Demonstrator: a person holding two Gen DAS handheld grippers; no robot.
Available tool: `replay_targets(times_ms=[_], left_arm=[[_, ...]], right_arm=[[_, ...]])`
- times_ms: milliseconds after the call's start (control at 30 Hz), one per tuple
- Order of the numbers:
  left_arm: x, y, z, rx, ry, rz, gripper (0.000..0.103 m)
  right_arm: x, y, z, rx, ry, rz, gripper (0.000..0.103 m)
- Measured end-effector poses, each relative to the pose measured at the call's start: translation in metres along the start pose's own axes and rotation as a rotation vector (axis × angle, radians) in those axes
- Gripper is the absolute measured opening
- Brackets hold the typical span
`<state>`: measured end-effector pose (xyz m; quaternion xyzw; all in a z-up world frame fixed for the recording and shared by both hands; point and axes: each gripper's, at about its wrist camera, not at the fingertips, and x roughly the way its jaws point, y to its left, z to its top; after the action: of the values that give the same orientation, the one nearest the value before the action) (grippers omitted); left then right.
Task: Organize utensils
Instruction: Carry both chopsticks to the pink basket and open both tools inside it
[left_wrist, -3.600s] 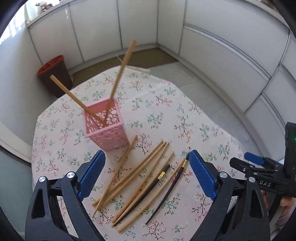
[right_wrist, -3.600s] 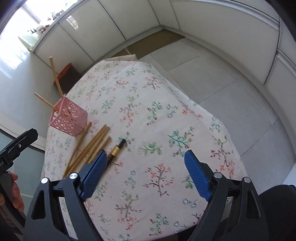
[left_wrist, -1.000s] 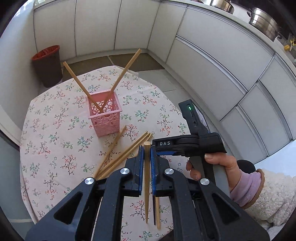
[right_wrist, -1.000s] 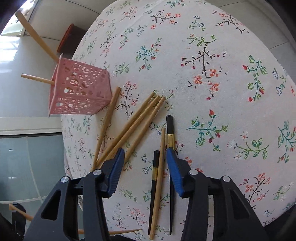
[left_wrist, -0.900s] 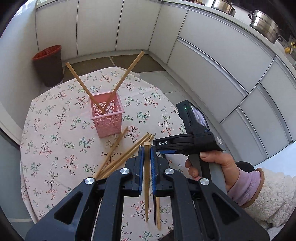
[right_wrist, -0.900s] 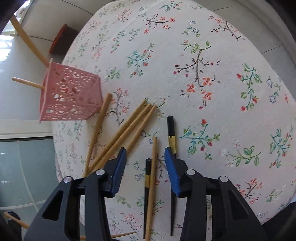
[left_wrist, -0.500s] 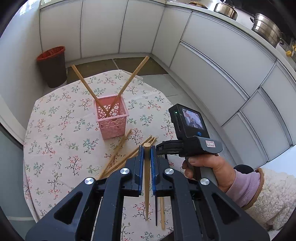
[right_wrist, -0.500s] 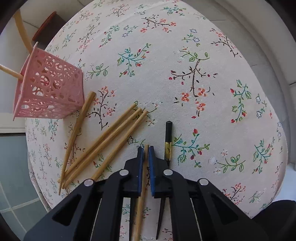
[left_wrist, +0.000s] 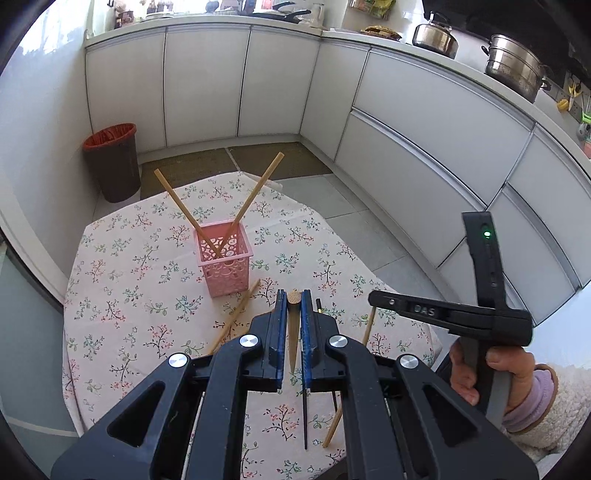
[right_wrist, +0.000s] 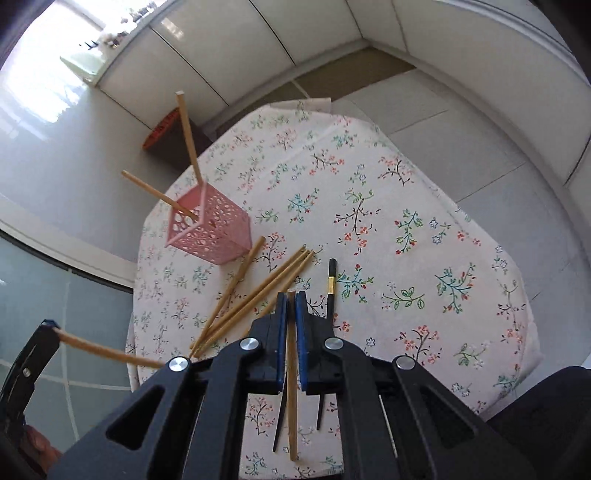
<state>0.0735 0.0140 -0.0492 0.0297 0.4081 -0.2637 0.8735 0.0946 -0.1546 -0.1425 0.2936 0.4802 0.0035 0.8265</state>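
While clamped by the left gripper (left_wrist: 291, 301), pinched end-on at lower centre: one tan wooden chopstick (left_wrist: 293, 332). Likewise gripped between the shut blue pads of the right gripper (right_wrist: 291, 295), lifted off the floral tablecloth (right_wrist: 406, 206): a second tan wooden chopstick (right_wrist: 291, 387). Left of centre, upright, holding two slanted sticks: pink perforated plastic basket (right_wrist: 210, 229). Just below it, loose: several wooden chopsticks (right_wrist: 258, 291) and a black gold-banded chopstick (right_wrist: 331, 280).

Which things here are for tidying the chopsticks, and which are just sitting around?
For the job:
- pink basket
- wooden chopsticks on the table
- black chopsticks
- chopstick in each hand-held gripper

Just around:
- red-lined bin
- steel pots
- floral tablecloth
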Motion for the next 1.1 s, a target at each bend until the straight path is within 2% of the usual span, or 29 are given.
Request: replay_targets(times_ms=[367,600,867,1100], left_arm=[[-0.037,0.005,0.023,-0.075,-0.143,0.028,0.006],[-0.067,0.016,0.057,-0.124,-0.259,0.079,0.006],[-0.076,0.023,0.110,-0.167,-0.356,0.137,0.006],[-0.040,0.036,0.137,-0.186,-0.343,0.207,0.006]], right_arm=[[-0.108,0.017,0.022,-0.036,-0.202,0.101,0.005],[-0.146,0.047,0.055,-0.086,-0.311,0.161,0.005],[-0.162,0.067,0.093,-0.097,-0.385,0.202,0.005],[-0.150,0.081,0.120,-0.117,-0.387,0.205,0.005]])
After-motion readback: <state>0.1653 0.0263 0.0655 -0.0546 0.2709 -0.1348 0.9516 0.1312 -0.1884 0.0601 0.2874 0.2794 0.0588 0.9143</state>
